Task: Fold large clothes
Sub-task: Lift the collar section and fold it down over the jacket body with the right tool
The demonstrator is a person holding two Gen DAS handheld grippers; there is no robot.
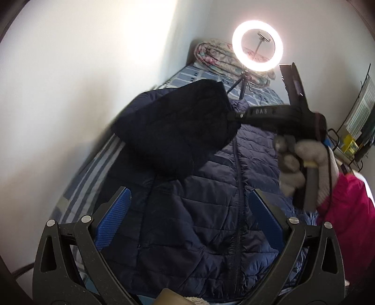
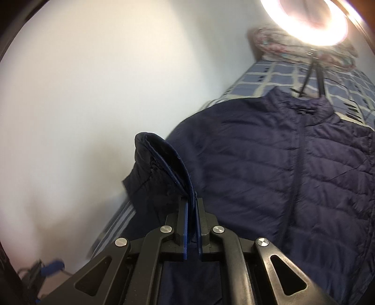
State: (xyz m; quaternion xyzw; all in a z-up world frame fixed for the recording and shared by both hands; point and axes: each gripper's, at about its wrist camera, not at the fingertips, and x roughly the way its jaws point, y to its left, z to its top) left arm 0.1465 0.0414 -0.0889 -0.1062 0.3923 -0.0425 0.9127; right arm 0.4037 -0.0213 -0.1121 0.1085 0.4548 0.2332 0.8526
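Partly blurred: right hand-held gripper (image 2: 192,206) pinching jacket (image 2: 269,178) sleeve cuff (image 2: 168,162).

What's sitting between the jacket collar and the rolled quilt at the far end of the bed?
In both wrist views, the ring light's tripod stands on the checked bedsheet between the jacket collar and the rolled quilt.

ring light (image 2: 304,21) cut off, jacket (image 2: 269,164) hem hidden

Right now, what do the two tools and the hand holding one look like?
Both tools are black plastic linkages with silver rivets and ribbed blue pads: left tool, right tool. The right tool's arm has pale lettering. The hand wears a grey knit glove; a dark cable runs beside it.
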